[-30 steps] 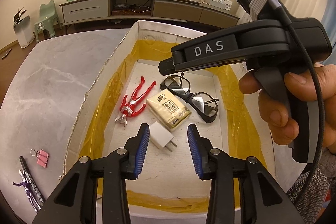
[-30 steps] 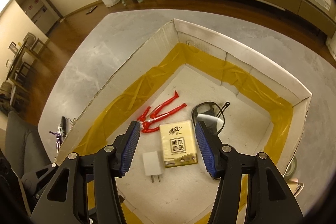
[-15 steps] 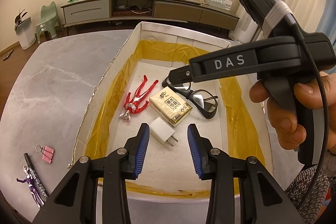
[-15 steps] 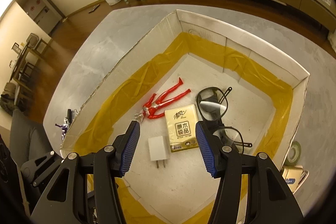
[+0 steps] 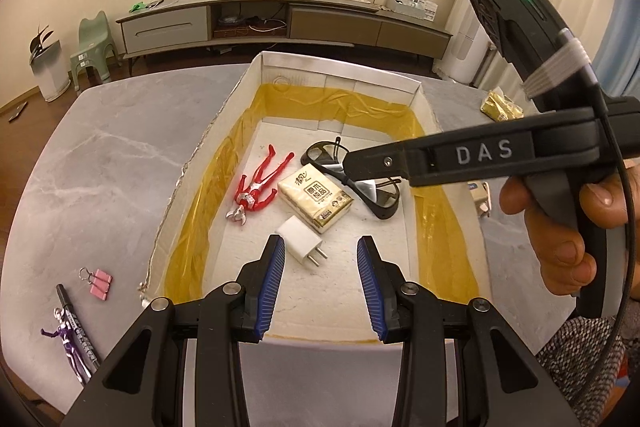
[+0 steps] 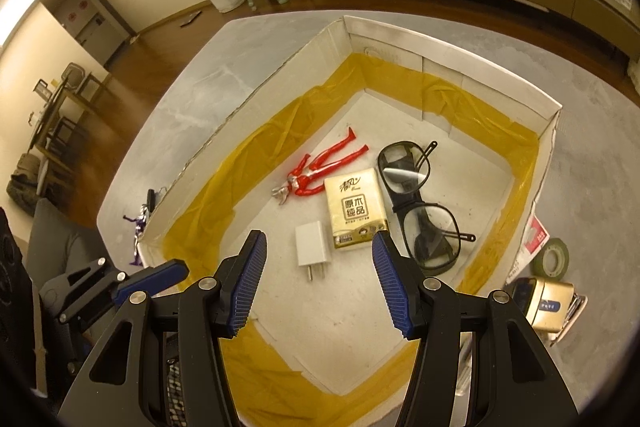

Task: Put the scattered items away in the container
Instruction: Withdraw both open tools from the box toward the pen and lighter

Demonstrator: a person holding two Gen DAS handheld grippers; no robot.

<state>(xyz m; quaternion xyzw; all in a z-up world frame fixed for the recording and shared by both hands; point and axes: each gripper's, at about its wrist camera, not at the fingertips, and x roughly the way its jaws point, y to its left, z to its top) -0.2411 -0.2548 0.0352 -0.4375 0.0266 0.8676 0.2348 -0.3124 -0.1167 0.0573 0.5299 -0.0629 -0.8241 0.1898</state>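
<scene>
1. Both tools are higher above the container (image 5: 416, 89) than a second ago, so more of its rim and the table (image 5: 112, 163) shows: the latest drop looks finished

2. Left gripper (image 5: 320, 263) and right gripper (image 6: 316, 259): jaws spread wide, nothing held, as in the earlier frames

3. Already inside, unmoved: red figure (image 5: 256, 187), tissue pack (image 5: 316, 195), glasses (image 6: 420, 199), white charger (image 5: 300, 239)

4. Newly in view on the right: tape roll (image 6: 554, 259) and gold box (image 6: 548, 303)

5. Outstanding on the left: pink clips (image 5: 99, 282), marker (image 5: 74, 323), purple figure (image 5: 68, 341); likely next targets
</scene>
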